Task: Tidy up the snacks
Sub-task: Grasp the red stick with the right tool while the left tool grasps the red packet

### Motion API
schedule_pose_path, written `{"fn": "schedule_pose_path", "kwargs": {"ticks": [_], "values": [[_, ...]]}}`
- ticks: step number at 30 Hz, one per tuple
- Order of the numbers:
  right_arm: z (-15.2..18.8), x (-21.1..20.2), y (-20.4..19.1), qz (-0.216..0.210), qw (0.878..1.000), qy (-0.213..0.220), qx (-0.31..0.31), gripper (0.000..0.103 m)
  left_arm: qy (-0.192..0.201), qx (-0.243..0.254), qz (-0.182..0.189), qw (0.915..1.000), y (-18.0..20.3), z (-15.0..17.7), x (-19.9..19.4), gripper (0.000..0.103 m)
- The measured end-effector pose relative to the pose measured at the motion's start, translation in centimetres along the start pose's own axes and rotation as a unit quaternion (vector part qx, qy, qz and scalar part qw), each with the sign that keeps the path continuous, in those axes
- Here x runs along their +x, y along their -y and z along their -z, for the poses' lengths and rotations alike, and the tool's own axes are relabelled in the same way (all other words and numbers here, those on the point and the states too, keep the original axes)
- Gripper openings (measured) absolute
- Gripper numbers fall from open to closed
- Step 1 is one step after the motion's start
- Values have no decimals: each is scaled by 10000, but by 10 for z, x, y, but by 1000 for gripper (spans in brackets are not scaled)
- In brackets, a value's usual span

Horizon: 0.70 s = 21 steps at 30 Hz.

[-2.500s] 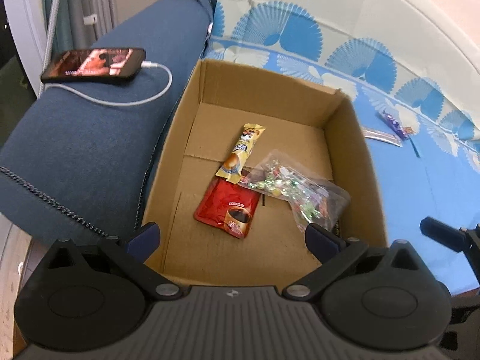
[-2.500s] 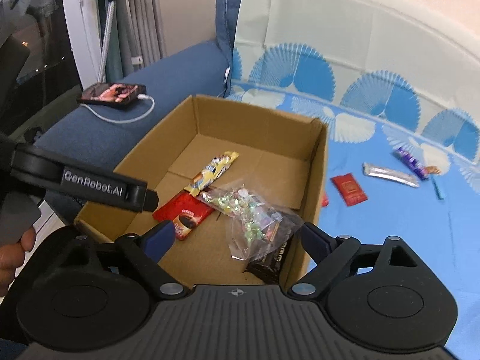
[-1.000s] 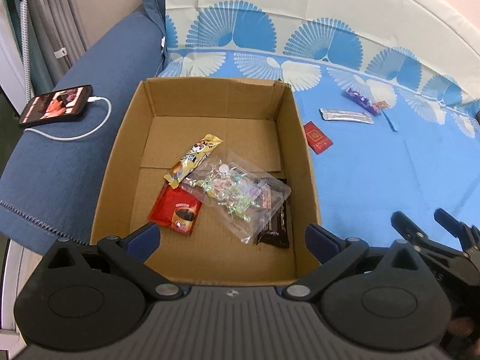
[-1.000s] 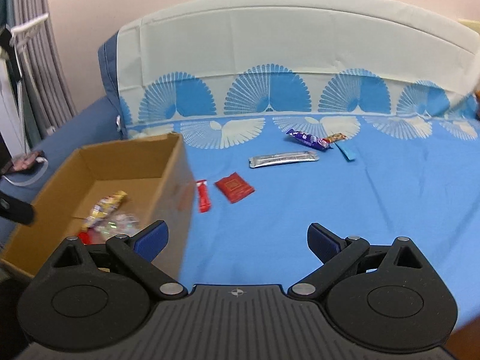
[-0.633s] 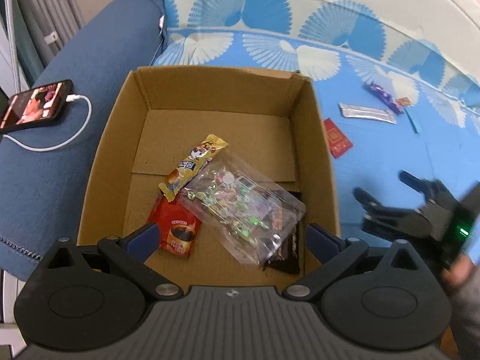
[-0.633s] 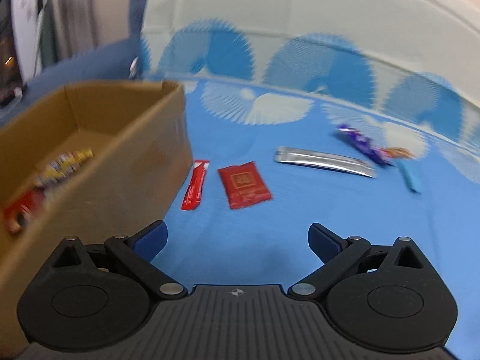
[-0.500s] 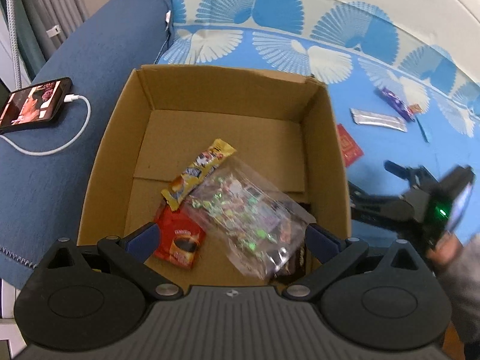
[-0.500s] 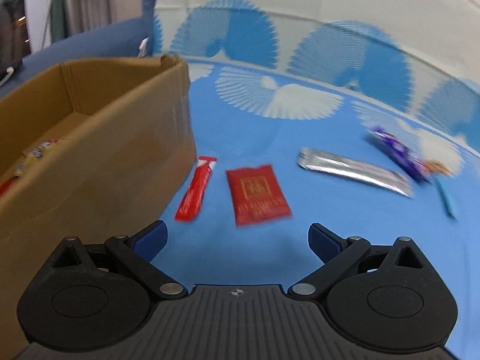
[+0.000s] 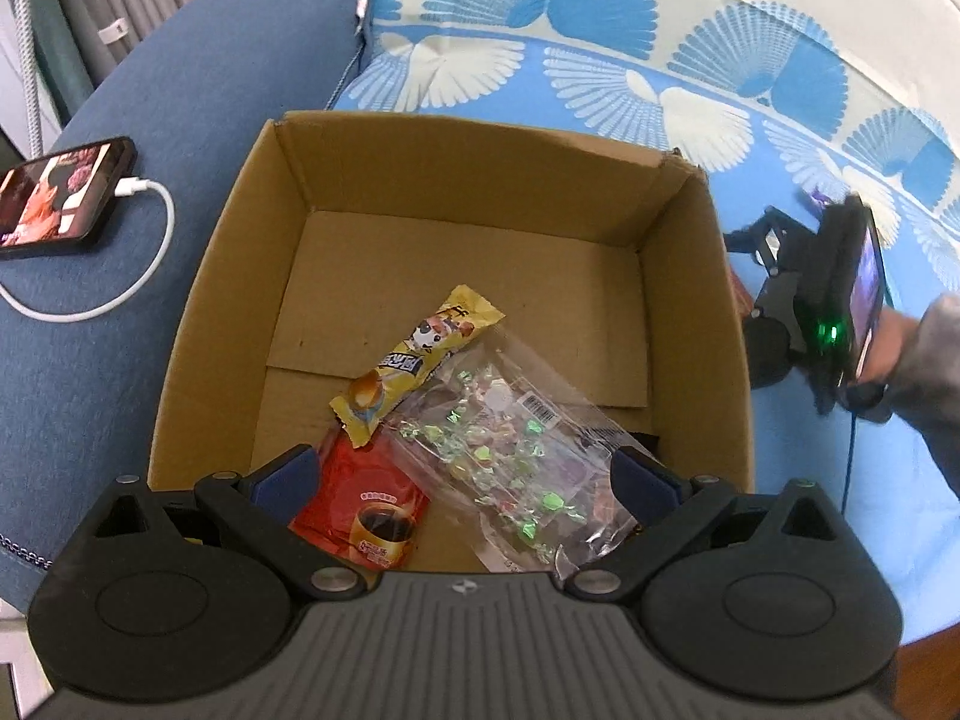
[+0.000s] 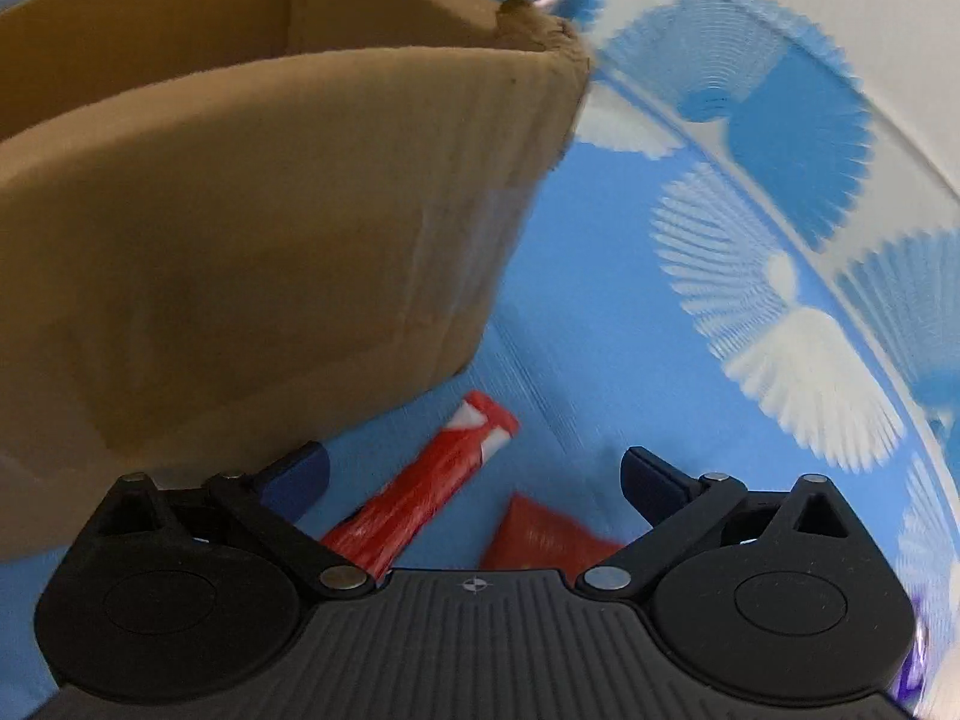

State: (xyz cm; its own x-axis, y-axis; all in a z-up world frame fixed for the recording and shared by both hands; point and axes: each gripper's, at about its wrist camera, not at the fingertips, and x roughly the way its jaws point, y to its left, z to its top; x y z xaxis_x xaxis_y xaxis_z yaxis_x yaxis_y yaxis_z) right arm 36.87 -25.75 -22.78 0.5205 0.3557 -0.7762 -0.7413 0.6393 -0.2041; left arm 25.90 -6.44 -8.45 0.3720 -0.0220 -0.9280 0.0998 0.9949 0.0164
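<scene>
A cardboard box (image 9: 216, 312) stands on the blue sheet. Inside lie a yellow snack stick (image 9: 414, 354), a red coffee sachet (image 9: 366, 516) and a clear bag of wrapped candies (image 9: 510, 456), with a dark packet partly hidden under the bag. My left gripper (image 9: 462, 474) hovers open over the box's near edge, nothing between its fingers. My right gripper (image 10: 474, 474) is open low beside the box wall (image 10: 270, 240), right over a red stick packet (image 10: 438, 486) and a red square sachet (image 10: 546, 534) on the sheet. The right gripper (image 9: 750, 240) also shows in the left wrist view, beside the box.
A phone (image 9: 60, 198) with a white cable (image 9: 120, 276) lies on the blue sofa arm (image 9: 150, 120) left of the box. A purple wrapper (image 10: 918, 660) sits at the right edge of the right wrist view. The fan-patterned sheet (image 10: 750, 330) stretches to the right.
My right gripper has dropped and moved in close to the box, so the red stick and red sachet now lie between its fingers. The left gripper shifted slightly nearer over the box.
</scene>
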Motion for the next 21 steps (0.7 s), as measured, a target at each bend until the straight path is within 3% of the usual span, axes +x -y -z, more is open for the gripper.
{"fn": "schedule_pose_path", "kwargs": {"ticks": [2,3,4,11,15,18,21], "values": [[-3,4,11,-333,9988,-77,338,86,-3,-29,19,10000,0,0,0,103],[0,1,14,-512,9975,38,484,60,28,-21,17,10000,1,1,-3,103],[2,-3,12,-438,9978,173,464,23,69,-2,13,10000,2,2,-5,103],[34,-43,-31,-356,9974,122,615,20,304,109,111,9994,10,7,-19,103],[82,-88,-48,322,9931,-77,1127,20,246,360,254,9987,28,16,-9,103],[133,-120,-33,1255,9689,-403,2095,20,6,507,416,9978,45,28,-2,103],[189,-153,-7,1854,9192,-498,3438,21,14,711,508,9962,61,34,-8,103]]}}
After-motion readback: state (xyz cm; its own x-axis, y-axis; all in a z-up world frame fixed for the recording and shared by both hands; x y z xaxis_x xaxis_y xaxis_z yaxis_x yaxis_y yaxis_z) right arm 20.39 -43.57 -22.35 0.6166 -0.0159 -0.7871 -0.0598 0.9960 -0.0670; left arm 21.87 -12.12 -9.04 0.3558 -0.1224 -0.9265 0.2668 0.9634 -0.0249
